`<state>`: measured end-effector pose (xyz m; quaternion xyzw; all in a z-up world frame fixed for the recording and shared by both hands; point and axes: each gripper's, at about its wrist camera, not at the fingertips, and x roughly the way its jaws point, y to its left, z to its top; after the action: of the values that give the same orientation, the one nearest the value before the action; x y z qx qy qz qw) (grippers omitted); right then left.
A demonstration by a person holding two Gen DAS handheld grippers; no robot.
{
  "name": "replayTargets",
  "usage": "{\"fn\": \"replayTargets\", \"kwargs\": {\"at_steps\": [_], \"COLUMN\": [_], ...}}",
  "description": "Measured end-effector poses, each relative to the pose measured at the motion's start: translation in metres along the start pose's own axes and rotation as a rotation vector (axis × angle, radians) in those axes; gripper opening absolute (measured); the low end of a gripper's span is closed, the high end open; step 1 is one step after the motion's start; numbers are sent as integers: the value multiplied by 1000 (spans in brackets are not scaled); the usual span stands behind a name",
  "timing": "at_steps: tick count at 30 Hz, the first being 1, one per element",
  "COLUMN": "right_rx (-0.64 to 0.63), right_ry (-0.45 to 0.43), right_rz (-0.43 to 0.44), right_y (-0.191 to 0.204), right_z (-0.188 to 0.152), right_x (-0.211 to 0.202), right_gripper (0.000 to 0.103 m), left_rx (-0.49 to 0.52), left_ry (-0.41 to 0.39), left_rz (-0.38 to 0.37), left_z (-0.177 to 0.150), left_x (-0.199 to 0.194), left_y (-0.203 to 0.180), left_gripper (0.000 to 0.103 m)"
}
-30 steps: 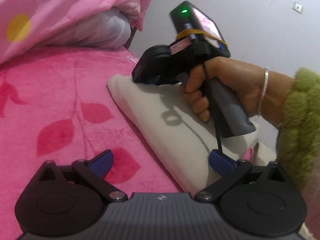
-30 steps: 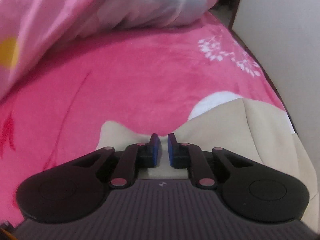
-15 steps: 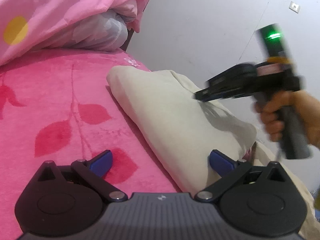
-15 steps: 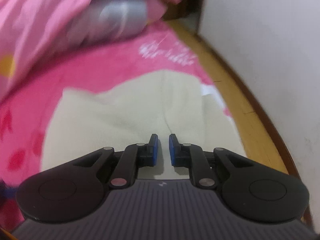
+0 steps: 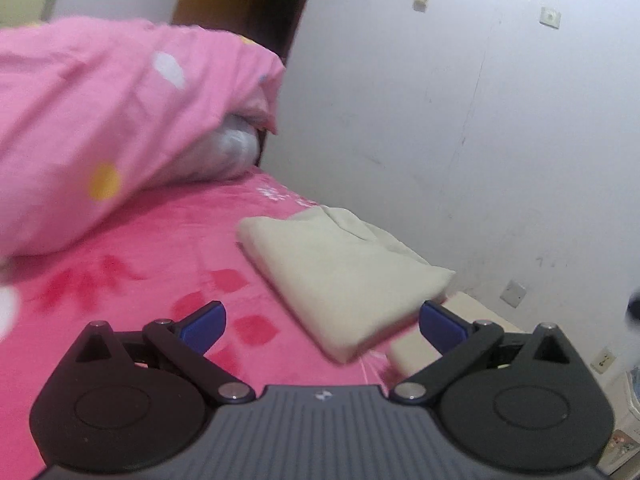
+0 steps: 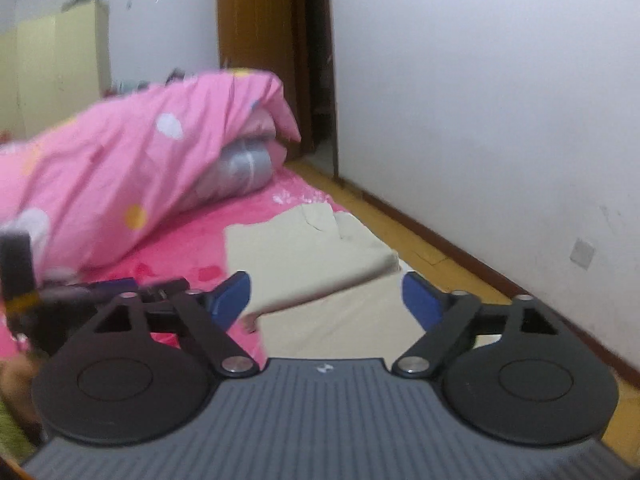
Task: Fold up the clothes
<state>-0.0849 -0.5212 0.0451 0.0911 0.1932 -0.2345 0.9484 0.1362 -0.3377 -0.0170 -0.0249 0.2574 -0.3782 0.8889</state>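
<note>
Cream garment lies folded on the pink bed, ahead-right of your left gripper, long axis running away; both grippers' fingers spread, holding nothing, right gripper facing it directly.

Cream, plain: folded garment. Hot pink with red leaf prints: bed sheet. Paler pink, dotted white and yellow: duvet. Blue pads on black fingers. Off-white wall.
</note>
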Motion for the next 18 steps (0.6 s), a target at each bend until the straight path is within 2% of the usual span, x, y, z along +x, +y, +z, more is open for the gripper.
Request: {"fn": "replayTargets", "kwargs": {"at_steps": [4,10,13,18], "right_rx": [53,30,45,63], "right_ry": [-17,-41,-32,-33], "right_rz": [-31,-52,-92,-155], "right_y": [26,77,93,106], "right_z": [-34,-63,-69,-77], "right_x": [-48,-103,-121,-148], "right_gripper": [101,102,102,102], "left_rx": [-6,21,34,36], "left_ry": [-12,-60,-84,-80], "left_rz": [40,98,126,179], "left_z": [2,-5,-9,-17], "left_x": [-77,-167,-213,-244], "left_y": [-7,-21,-28,-34], "left_gripper": [103,103,103,103]}}
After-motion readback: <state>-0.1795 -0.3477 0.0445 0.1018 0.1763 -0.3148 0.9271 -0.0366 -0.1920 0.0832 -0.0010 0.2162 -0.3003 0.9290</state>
